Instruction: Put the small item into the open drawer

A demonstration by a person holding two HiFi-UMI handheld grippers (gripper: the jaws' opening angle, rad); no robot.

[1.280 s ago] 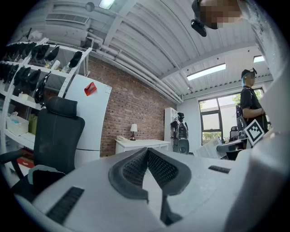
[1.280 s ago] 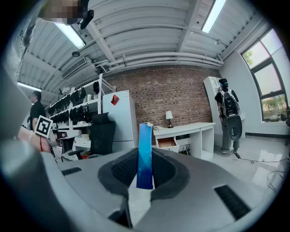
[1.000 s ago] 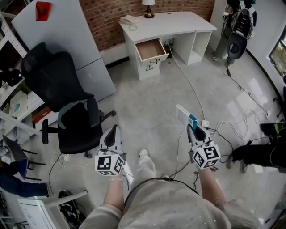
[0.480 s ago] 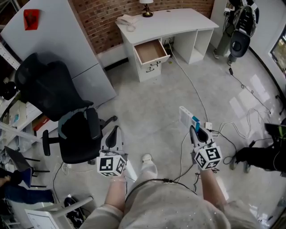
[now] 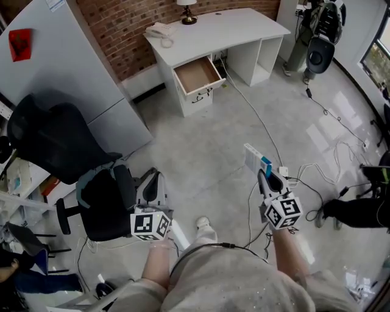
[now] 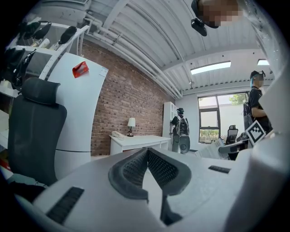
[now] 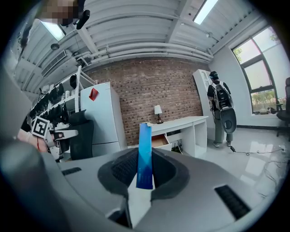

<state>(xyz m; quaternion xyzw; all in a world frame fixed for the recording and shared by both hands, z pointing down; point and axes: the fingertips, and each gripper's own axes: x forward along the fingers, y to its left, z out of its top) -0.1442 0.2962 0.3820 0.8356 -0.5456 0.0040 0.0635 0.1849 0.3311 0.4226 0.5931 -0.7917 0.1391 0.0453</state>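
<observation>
On the head view we see the drawer (image 5: 197,74) pulled out of the front of the white counter (image 5: 225,30), showing us only its brown bottom. A lamp (image 5: 186,3) sits at the counter's back edge and a phone (image 5: 157,29) sits near a back corner. Well apart from the drawer, over the floor (image 5: 207,146), the right gripper (image 5: 263,174) holds the box (image 5: 254,159), white with a blue end, which sticks forward from its fingers. The left gripper (image 5: 156,177) hangs near a black chair (image 5: 100,198).

In the left gripper view we find its fingers (image 6: 131,170) pressed together at the tips. The counter (image 6: 136,141) stands far ahead, and we cannot make out the drawer here.

In the right gripper view the fingers (image 7: 124,167) clamp the box (image 7: 145,156), which shows us an upright blue edge. The drawer (image 7: 159,140) appears just behind it, under the counter's front edge.
</observation>
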